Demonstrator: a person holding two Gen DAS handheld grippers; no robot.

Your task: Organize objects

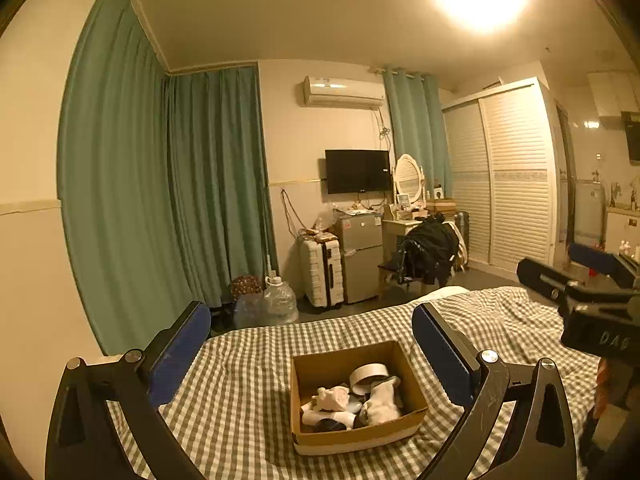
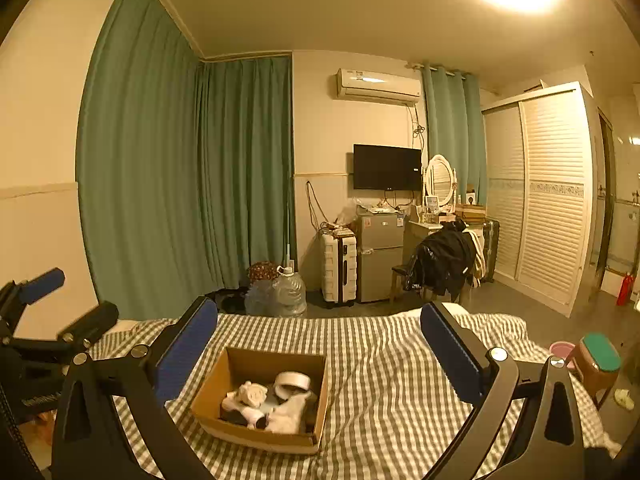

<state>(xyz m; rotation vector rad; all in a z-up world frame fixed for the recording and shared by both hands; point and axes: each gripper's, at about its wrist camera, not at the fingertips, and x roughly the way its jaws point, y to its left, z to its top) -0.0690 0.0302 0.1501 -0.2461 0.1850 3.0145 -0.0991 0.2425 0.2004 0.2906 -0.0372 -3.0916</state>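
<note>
An open cardboard box point(image 1: 308, 368) sits on the checked bed cover point(image 1: 240, 380); it also shows in the right wrist view point(image 2: 256, 360). Inside lie rolled white socks point(image 1: 380, 400), a tape roll point(image 1: 370, 374) and dark items; the socks point(image 2: 286, 416) and tape roll point(image 2: 292, 381) show in the right wrist view too. My left gripper point(image 1: 312, 340) is open and empty, held above and behind the box. My right gripper point(image 2: 320, 340) is open and empty, with the box low between its fingers. Each gripper shows at the other view's edge: the right one point(image 1: 568, 272), the left one point(image 2: 68, 300).
Beyond the bed's far edge stand water jugs point(image 2: 288, 292), a white suitcase point(image 2: 340, 268), a small fridge point(image 2: 380, 256) and a chair with a black jacket point(image 2: 444, 260). A stool with a green top point(image 2: 600, 356) stands right of the bed. Green curtains hang at left.
</note>
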